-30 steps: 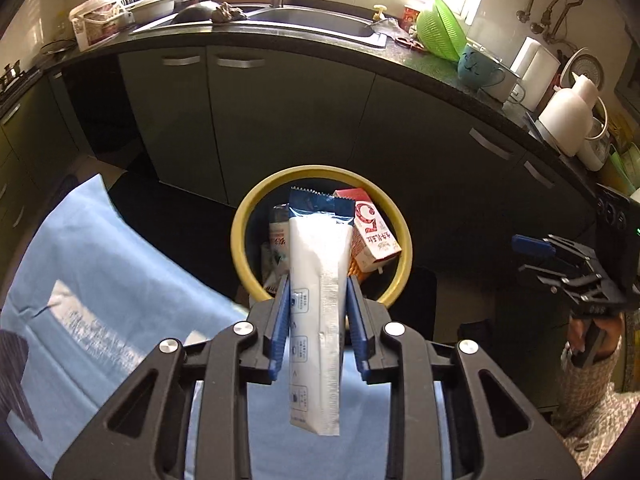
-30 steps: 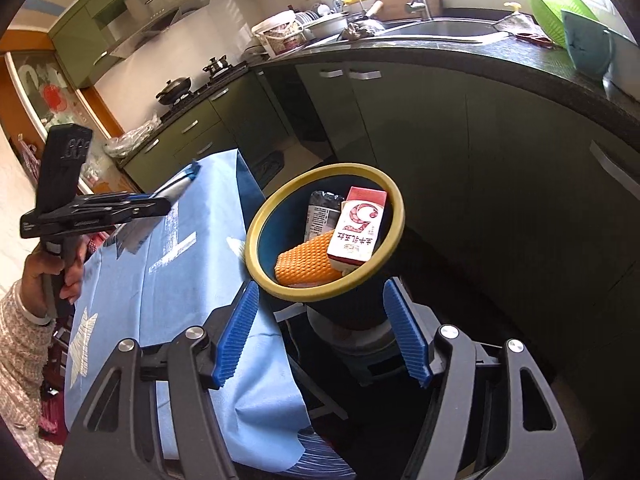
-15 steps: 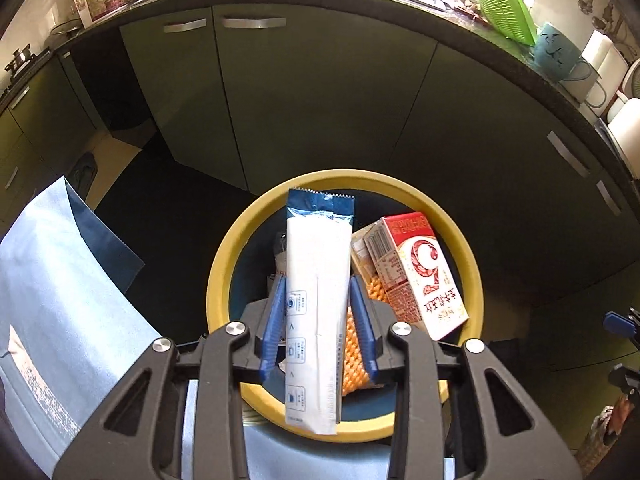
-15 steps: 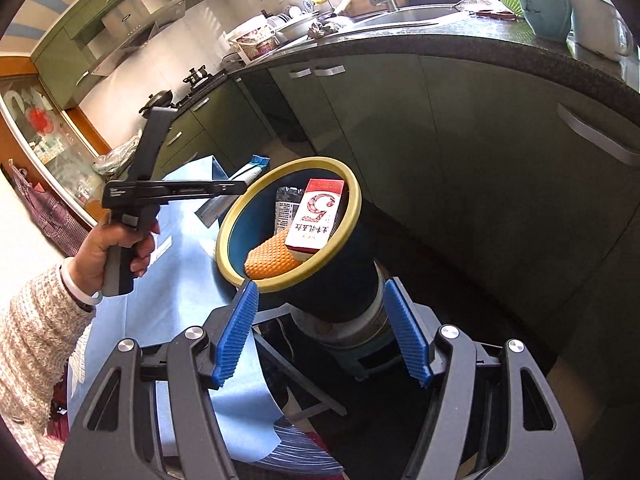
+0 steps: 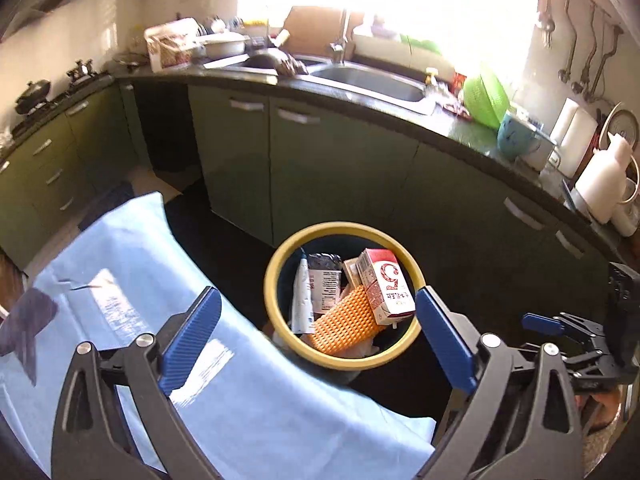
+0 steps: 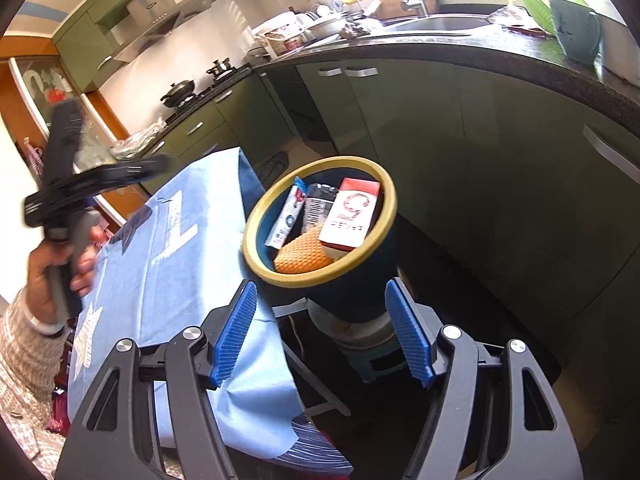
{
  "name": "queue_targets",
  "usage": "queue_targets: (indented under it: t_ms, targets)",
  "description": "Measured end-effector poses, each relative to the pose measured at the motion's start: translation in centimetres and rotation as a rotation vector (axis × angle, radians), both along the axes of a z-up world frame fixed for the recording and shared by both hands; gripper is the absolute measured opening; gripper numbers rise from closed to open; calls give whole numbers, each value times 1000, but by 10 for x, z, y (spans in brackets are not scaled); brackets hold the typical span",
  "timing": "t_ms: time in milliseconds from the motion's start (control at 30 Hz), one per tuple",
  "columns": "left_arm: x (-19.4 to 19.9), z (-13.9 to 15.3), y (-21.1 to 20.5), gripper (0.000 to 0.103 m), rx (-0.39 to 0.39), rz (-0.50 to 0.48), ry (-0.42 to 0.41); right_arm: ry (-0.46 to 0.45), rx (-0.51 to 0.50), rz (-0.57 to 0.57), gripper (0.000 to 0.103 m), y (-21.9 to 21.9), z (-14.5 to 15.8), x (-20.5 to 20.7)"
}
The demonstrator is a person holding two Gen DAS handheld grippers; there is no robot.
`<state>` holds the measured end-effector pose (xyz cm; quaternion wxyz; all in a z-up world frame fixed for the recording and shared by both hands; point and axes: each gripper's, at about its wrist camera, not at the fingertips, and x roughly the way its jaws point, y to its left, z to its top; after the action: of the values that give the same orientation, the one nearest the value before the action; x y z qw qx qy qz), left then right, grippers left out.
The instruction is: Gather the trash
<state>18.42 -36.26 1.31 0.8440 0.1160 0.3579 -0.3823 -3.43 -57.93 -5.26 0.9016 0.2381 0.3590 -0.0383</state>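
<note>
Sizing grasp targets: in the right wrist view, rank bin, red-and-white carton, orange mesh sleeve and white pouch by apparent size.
1. bin, clearly largest.
2. red-and-white carton.
3. orange mesh sleeve and white pouch: look alike in size, both partly hidden, so unranked.

Bin [image 5: 276, 264]: smooth yellow rim, dark plastic-looking wall.
Carton [image 5: 386, 286]: printed paperboard, slight sheen.
Orange mesh sleeve [image 5: 346, 322]: foam-like, bumpy net texture.
White wrapper [image 5: 302, 300]: glossy film.
Cloth [image 5: 132, 260]: pale blue, matt, thin, non-woven look.
Fingers [image 5: 192, 330]: ribbed blue pads on matt black plastic.
Sink [image 5: 372, 80]: brushed metal.
Cabinets [image 5: 340, 172]: green, satin-smooth fronts.
</note>
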Motion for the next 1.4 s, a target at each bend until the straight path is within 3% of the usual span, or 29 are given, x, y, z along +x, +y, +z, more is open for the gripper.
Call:
queue_targets:
  t_ms: [167,433,667,833,1100,1400]
  targets:
    - [-61,42,99,97,-73,184,-109,-22,-33,60,68,25,10,8]
    - [-144,51,225,97,-50,502,-244,-73,-120,136,72,72,36,11]
    - [-194,34,307,97,-76,741,-215,-139,-216,187,85,115,64,-6]
    - [-215,20,335,97,-71,810,-164,-175,-325,167,91,140,80,-29]
    - [-240,38,346,97,-66,846,-247,-207,-373,162,96,148,88,-67]
    - [-264,48,359,97,-58,877,-276,-236,-403,138,98,143,93,-87]
